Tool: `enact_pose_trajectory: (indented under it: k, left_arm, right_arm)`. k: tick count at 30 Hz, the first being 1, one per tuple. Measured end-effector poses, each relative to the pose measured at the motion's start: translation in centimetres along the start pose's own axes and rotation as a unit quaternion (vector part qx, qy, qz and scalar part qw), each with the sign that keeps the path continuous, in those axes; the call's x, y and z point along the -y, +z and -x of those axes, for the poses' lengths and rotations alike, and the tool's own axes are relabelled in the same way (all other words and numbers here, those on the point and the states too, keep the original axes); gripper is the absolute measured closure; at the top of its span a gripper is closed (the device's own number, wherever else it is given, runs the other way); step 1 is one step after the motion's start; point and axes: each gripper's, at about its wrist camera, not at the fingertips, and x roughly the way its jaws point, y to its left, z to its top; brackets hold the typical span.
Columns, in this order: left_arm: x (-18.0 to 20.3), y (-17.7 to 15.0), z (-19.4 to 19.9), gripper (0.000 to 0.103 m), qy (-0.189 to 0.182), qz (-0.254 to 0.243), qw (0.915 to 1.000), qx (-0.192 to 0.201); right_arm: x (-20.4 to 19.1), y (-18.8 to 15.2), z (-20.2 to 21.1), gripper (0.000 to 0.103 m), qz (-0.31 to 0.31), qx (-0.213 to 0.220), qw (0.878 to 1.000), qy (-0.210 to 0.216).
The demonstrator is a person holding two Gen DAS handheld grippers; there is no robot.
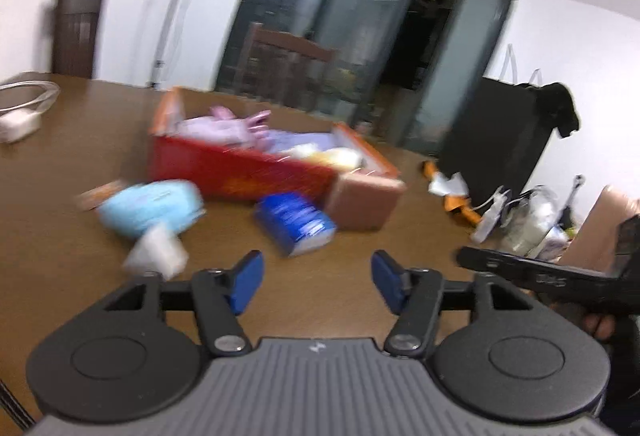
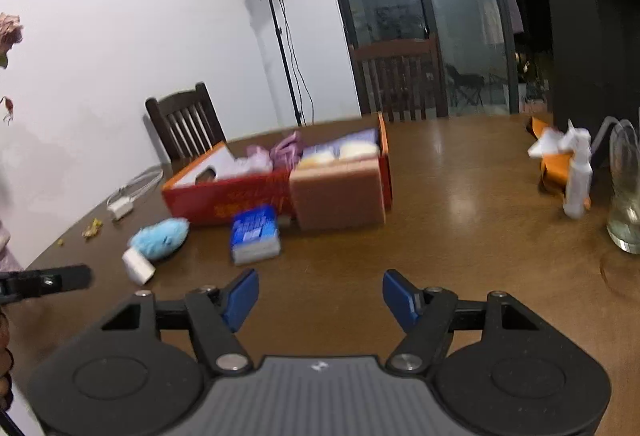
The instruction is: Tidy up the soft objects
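Observation:
A red cardboard box [image 1: 240, 172] [image 2: 224, 196] sits on the brown table and holds a pink plush toy [image 1: 236, 124] [image 2: 286, 150] and pale soft items. A brown sponge block [image 1: 366, 202] [image 2: 338, 194] leans against its front. A blue tissue pack [image 1: 296, 222] [image 2: 256, 230], a light blue fluffy toy [image 1: 150, 208] [image 2: 160, 238] and a small white roll [image 1: 158, 256] [image 2: 138, 266] lie on the table in front. My left gripper [image 1: 318, 276] is open and empty, short of the tissue pack. My right gripper [image 2: 320, 296] is open and empty, near the table's front.
A white charger and cable [image 1: 20, 112] [image 2: 124, 202] lie at the far left. A spray bottle [image 2: 578, 176], glass vase [image 2: 626, 192] and orange wrappers [image 2: 550, 156] stand at the right. Wooden chairs [image 2: 188, 124] and a light stand [image 2: 280, 36] are behind the table [image 2: 460, 220].

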Motion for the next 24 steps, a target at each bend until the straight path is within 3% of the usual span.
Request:
enact_pose_trajectory:
  k: [5,8,10,13,17,21,24]
  left_arm:
    - [1.7,4.4,-8.7,0.051,-0.022,0.027,0.9994,0.001]
    - [1.7,5.7,-13.9,0.052,-0.012,0.047,0.9987,-0.018]
    - [1.3,5.9,-16.4,0.06,-0.005,0.066,0.9974,-0.029]
    - [0.6,5.7,-18.4,0.074,-0.022,0.09,0.9946,-0.047]
    - [0.7,5.6,-17.4,0.076,-0.036,0.105,0.9931,-0.038]
    - [1.9,4.9,-11.5,0.076,-0.064,0.076,0.995,-0.007]
    - [1.6,2.4,-6.7,0.076,-0.066,0.064,0.9958,-0.001]
  right_arm:
    - [3.5,4.6,-6.2,0.054,-0.046,0.01,0.999,0.025]
    - [5.3,6.4,-10.3,0.057,-0.068,0.002,0.997,0.019]
    - [6.5,6.9,-12.6,0.061,-0.088,-0.007,0.996,0.026]
    - [8.2,6.6,-14.6,0.073,-0.133,-0.017,0.989,0.057]
    - [8.1,6.1,-13.8,0.075,-0.132,-0.015,0.989,0.069]
    - [5.8,5.7,-8.9,0.075,-0.106,0.024,0.99,0.086]
    - [3.4,3.4,-5.6,0.075,-0.091,0.023,0.99,0.104]
